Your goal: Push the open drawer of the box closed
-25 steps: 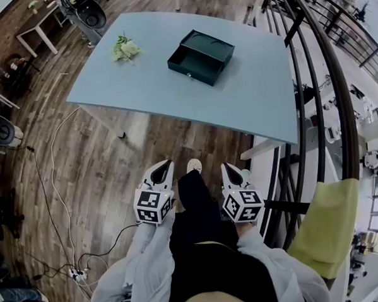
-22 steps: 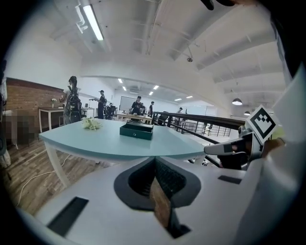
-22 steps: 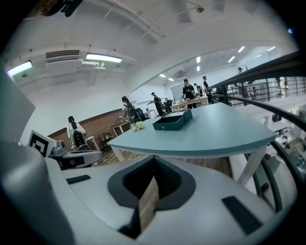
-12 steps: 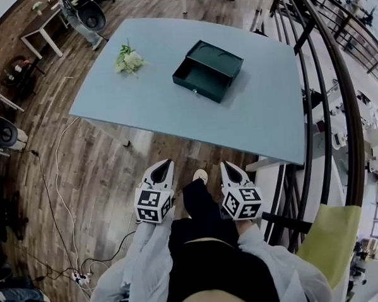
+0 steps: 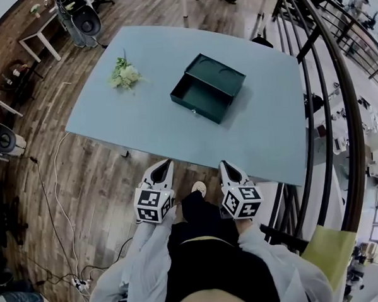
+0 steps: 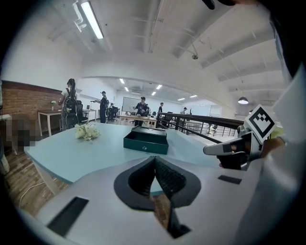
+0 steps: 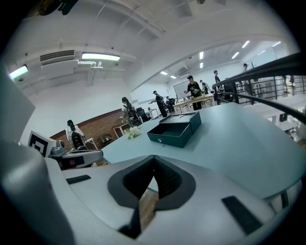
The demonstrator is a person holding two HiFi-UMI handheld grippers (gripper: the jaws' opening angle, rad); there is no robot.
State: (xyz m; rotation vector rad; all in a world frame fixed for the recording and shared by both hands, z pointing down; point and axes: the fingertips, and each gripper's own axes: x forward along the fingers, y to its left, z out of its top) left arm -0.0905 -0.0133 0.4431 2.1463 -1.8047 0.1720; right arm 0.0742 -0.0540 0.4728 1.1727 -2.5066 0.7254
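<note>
The dark green box sits in the middle of the desk, its drawer pulled out toward 7 o'clock. At 6 o'clock from it, short of the desk edge, the left gripper and right gripper hover, fingers pressed together on nothing.

Open office: desks, swivel chairs.
</note>
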